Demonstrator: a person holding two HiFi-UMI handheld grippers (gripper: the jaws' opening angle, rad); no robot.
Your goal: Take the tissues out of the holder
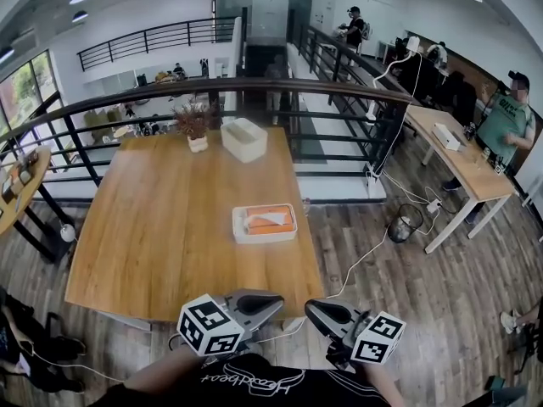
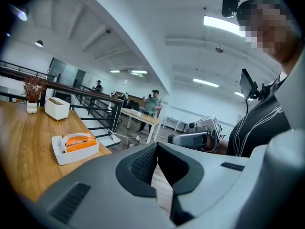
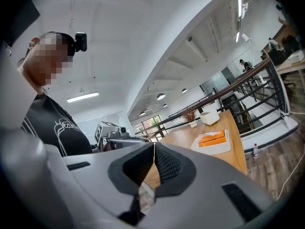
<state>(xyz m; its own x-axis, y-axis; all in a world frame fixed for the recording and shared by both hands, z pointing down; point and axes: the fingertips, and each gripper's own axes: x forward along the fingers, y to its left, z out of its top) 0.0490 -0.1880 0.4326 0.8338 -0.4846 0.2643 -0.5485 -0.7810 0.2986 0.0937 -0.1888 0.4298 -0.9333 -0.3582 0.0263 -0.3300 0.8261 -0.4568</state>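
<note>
Table: wooden, in front of the person, with a railing behind its far edge.
Plant pot: small and white, at the far edge of the table, left of the white box; it holds a dry reddish plant.
White box: at the far edge of the table, just right of the plant pot; what is inside cannot be made out.
Holder: shallow white tray, right of the table's middle, nearer the person than the white box and well apart from it.
Tissues: an orange pack lying flat inside the holder, with a white sheet showing on its top side. No gripper touches it.
Left gripper: held low in front of the person's chest, past the near edge of the table, its marker cube on the outer left. The tips point inward toward the right gripper. Its own view shows the jaws closed tip to tip with nothing between them; the holder lies off to the left.
Right gripper: held at the same height, near the left gripper but not touching it, tips pointing inward. Its own view shows the jaws closed together and empty, well apart from the holder.
</note>
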